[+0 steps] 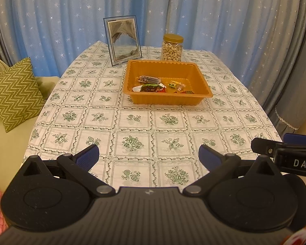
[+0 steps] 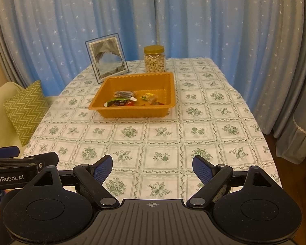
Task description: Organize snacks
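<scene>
1. Nearest the lens in the left wrist view, the left gripper (image 1: 149,157) hangs over the near edge of the counter (image 1: 132,122), its blue-padded fingers (image 1: 87,156) spread wide with nothing between them.
2. Likewise the right gripper (image 2: 152,170) has its jaws spread apart and empty above the floral cloth near the counter's front edge.
3. Each gripper shows at the edge of the other's view, so the two sit side by side, close but apart.
4. Farther back, past the middle of the counter, stands an orange tray (image 1: 193,67) with ribbed walls.
5. Inside it lie the snacks (image 1: 151,85): several small wrapped packets, a dark one toward the back left, a green-and-red one in front of it, and yellow and orange ones to the right.
6. Just behind the tray stands a clear jar (image 1: 172,50) of cashews with a gold lid, upright.
7. Left of the jar, a picture frame (image 1: 123,40) leans back on its stand.
8. A green zigzag cushion (image 1: 14,89) rests on a sofa (image 1: 4,143) to the left of the counter.
9. Blue curtains (image 1: 214,10) dotted with stars hang behind everything.
</scene>
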Demonstrator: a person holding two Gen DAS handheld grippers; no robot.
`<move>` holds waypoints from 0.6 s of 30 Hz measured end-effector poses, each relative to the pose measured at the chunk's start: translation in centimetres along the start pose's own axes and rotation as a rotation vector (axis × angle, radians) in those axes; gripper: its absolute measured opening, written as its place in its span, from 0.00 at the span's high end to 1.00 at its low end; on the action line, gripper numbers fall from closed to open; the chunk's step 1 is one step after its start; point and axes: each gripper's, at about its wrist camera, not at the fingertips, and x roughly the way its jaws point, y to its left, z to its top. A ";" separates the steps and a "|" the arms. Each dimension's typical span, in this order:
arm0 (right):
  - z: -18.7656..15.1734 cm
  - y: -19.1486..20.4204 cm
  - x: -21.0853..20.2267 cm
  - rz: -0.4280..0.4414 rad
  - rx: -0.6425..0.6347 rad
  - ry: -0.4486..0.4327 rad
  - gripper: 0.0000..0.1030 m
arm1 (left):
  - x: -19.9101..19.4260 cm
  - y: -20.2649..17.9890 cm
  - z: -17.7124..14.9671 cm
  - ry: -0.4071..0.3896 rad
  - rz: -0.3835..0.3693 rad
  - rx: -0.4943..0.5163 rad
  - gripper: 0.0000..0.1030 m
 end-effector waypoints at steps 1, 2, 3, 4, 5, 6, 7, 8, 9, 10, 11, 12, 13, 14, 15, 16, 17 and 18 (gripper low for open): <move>0.0 0.0 0.0 -0.001 0.000 0.000 0.17 | 0.0 0.0 0.0 0.000 0.000 -0.001 0.00; 0.0 -0.1 0.0 -0.002 0.001 0.000 0.17 | 0.0 0.0 0.0 0.000 0.000 0.000 0.00; 0.0 -0.1 0.1 -0.002 0.002 0.001 0.17 | 0.0 0.0 0.0 0.001 0.001 0.001 0.00; 0.0 -0.1 0.1 -0.001 0.003 0.001 0.17 | 0.0 0.0 0.0 0.002 0.002 0.001 0.00; 0.0 -0.1 0.1 -0.002 0.004 0.000 0.17 | 0.0 0.0 0.0 0.001 0.002 0.001 0.00; 0.0 -0.1 0.1 -0.002 0.005 0.000 0.17 | 0.0 0.0 0.0 0.001 0.002 0.000 0.00; 0.0 -0.1 0.0 -0.003 0.005 0.000 0.17 | 0.1 0.0 0.0 0.001 0.002 0.000 0.00; 0.0 -0.1 0.0 -0.003 0.005 -0.001 0.17 | 0.0 0.0 0.0 0.001 0.001 0.000 0.00; 0.0 -0.1 0.0 -0.003 0.006 -0.002 0.17 | 0.0 0.0 0.0 0.001 0.003 0.001 0.00; -0.1 -0.1 0.0 -0.003 0.005 -0.001 0.17 | 0.0 0.0 0.0 0.001 0.003 0.001 0.00; 0.0 -0.1 0.0 -0.003 0.006 -0.001 0.17 | 0.0 0.0 0.0 0.001 0.002 0.001 0.00; -0.1 -0.1 0.0 -0.003 0.006 -0.001 0.17 | 0.0 0.0 0.0 0.002 0.002 0.000 0.00; -0.1 -0.1 0.0 -0.003 0.006 -0.001 0.17 | 0.0 0.0 -0.1 0.002 0.002 0.001 0.00; 0.0 -0.1 0.0 -0.003 0.007 -0.001 0.17 | 0.1 -0.1 -0.1 0.003 0.002 0.001 0.00; 0.0 -0.2 0.0 -0.004 0.007 -0.001 0.17 | 0.1 -0.1 -0.1 0.003 0.001 0.000 0.00; 0.0 -0.2 0.0 -0.004 0.007 -0.001 0.17 | 0.1 -0.1 -0.1 0.003 0.000 0.000 0.00; -0.1 -0.2 0.0 -0.004 0.008 -0.001 0.17 | 0.1 -0.1 -0.1 0.004 0.000 0.000 0.00; -0.1 -0.2 0.0 -0.003 0.008 -0.001 0.17 | 0.1 -0.1 -0.1 0.003 0.000 -0.001 0.00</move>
